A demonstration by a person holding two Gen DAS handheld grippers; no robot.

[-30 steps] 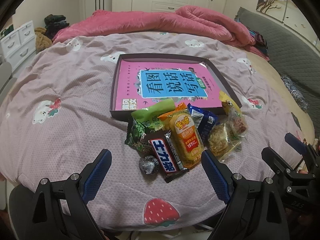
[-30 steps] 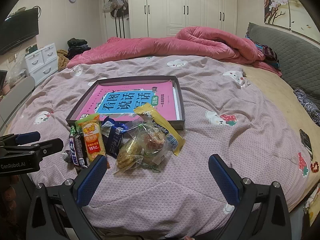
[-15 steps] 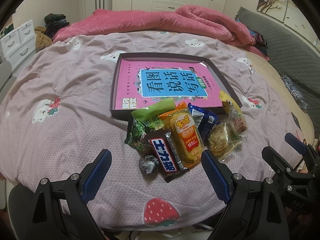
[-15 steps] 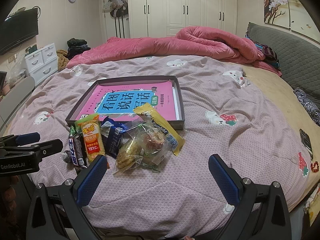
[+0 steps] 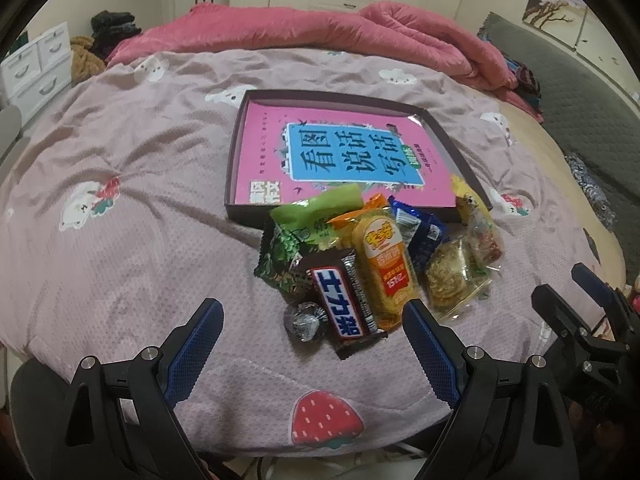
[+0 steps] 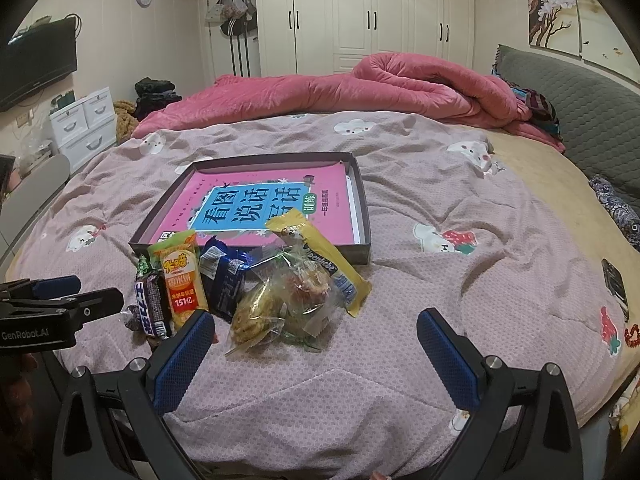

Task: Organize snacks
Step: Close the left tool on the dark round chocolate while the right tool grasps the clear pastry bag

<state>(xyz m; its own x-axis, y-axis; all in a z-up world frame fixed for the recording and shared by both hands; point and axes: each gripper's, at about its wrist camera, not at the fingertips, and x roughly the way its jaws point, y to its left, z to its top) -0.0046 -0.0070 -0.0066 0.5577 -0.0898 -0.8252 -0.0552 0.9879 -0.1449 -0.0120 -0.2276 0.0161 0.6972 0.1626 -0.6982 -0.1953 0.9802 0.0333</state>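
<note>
A heap of snack packets lies on the bed in front of a shallow dark box (image 5: 236,168) (image 6: 362,216) that holds a pink book (image 5: 340,152) (image 6: 260,200). The heap has a dark chocolate bar (image 5: 344,304) (image 6: 148,308), an orange-yellow packet (image 5: 386,266) (image 6: 180,280), a green packet (image 5: 304,236), a blue packet (image 5: 420,232) (image 6: 224,284), clear-wrapped cakes (image 5: 452,272) (image 6: 280,300), a long yellow packet (image 6: 320,256) and a foil-wrapped sweet (image 5: 304,320). My left gripper (image 5: 312,340) stands open just short of the chocolate bar. My right gripper (image 6: 316,344) is open just short of the cakes, holding nothing.
The bed has a mauve sheet (image 5: 120,240) with cartoon prints; a rumpled pink duvet (image 6: 340,88) lies at the far side. White drawers (image 6: 84,124) stand at the left, wardrobes (image 6: 372,16) behind. A dark phone (image 6: 614,284) rests near the bed's right edge.
</note>
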